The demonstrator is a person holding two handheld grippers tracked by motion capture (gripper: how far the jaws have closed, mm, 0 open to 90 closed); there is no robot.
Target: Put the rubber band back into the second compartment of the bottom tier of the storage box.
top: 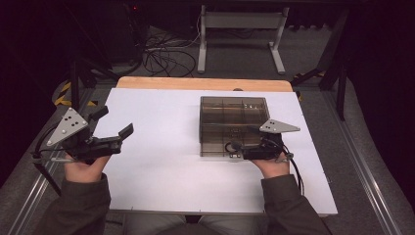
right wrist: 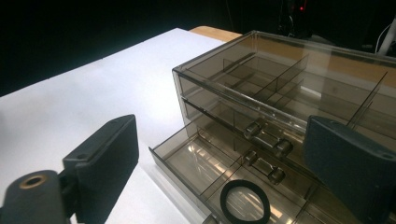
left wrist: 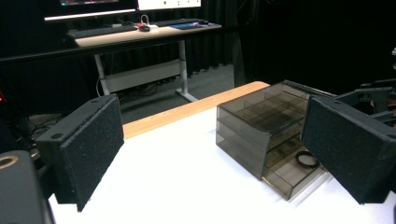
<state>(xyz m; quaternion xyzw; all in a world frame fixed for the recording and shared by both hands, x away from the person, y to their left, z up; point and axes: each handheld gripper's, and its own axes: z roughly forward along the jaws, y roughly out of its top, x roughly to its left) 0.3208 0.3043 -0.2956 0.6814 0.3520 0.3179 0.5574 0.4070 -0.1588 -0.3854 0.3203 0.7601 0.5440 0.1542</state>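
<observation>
A white table (top: pixel 161 161) is sitting in a dark room, a desk (left wrist: pixel 140 35) standing far off. Both grippers, left (top: pixel 113 128) and right (top: pixel 234 149), are gaping empty, the right over the drawer (right wrist: pixel 196 163) holding a ring (right wrist: pixel 245 201)

Olive-brown sleeves (top: pixel 78 205), 2 black grippers, grey triangular plates (top: pixel 68 125), black cables (top: pixel 296 171)

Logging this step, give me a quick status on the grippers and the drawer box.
Left gripper open, off to the side. Right gripper open, nothing held, at the pulled-out bottom drawer. Black ring lies in it. Nothing in the way.

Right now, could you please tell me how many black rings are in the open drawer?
1: the ring lies in the bottom drawer's front compartment; others may be hidden.
</observation>
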